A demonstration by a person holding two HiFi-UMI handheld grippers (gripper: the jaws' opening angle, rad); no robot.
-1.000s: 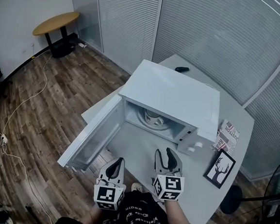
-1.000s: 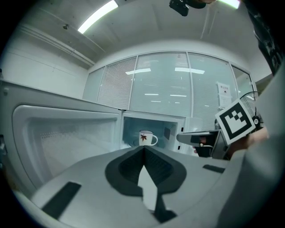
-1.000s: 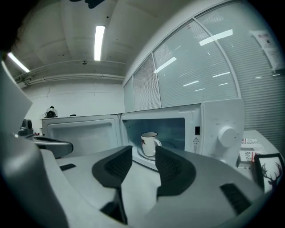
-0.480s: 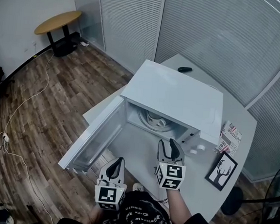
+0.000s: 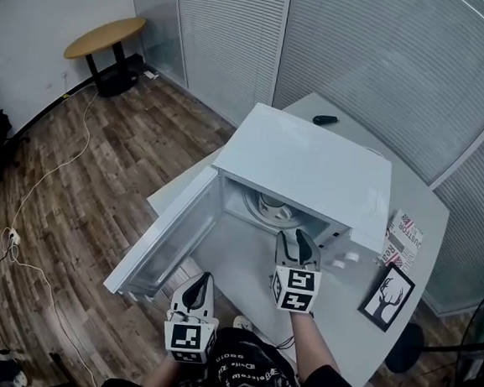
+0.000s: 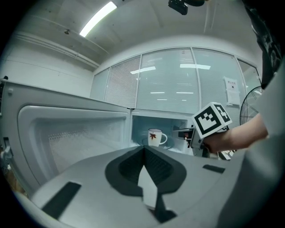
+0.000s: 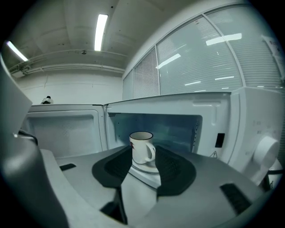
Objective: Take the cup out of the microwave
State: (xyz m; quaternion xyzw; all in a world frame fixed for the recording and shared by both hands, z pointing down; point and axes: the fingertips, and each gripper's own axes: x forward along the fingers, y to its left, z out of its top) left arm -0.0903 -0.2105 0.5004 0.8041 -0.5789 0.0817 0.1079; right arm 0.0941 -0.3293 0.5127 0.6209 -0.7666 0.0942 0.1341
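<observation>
Left gripper [image 5: 201, 284]: fingers closed, empty, beside the open door [image 5: 168, 232]. Right gripper [image 5: 295, 240]: fingers open at the microwave [image 5: 312, 165] mouth. Cup [image 7: 142, 147]: upright on the turntable [image 7: 146, 169], at 12 o'clock beyond the right fingertips, no contact.

two grippers: the left gripper [image 5: 203, 278] and the right gripper [image 5: 295, 237]. one microwave [image 5: 312, 165] just ahead of the right gripper, with one door [image 5: 167, 237] open to the left of that gripper and two white knobs [image 5: 338, 262] just to its right. one cup [image 5: 272, 205] straight ahead of the right gripper, on one round glass plate [image 7: 148, 171]. one bench [image 5: 236, 262] under both grippers. to the right of the right gripper, one framed deer picture [image 5: 387, 295] and one printed box [image 5: 401, 238]. far ahead, one small black object [image 5: 324, 120]. far to the left of the left gripper, one round wooden table [image 5: 104, 37].
</observation>
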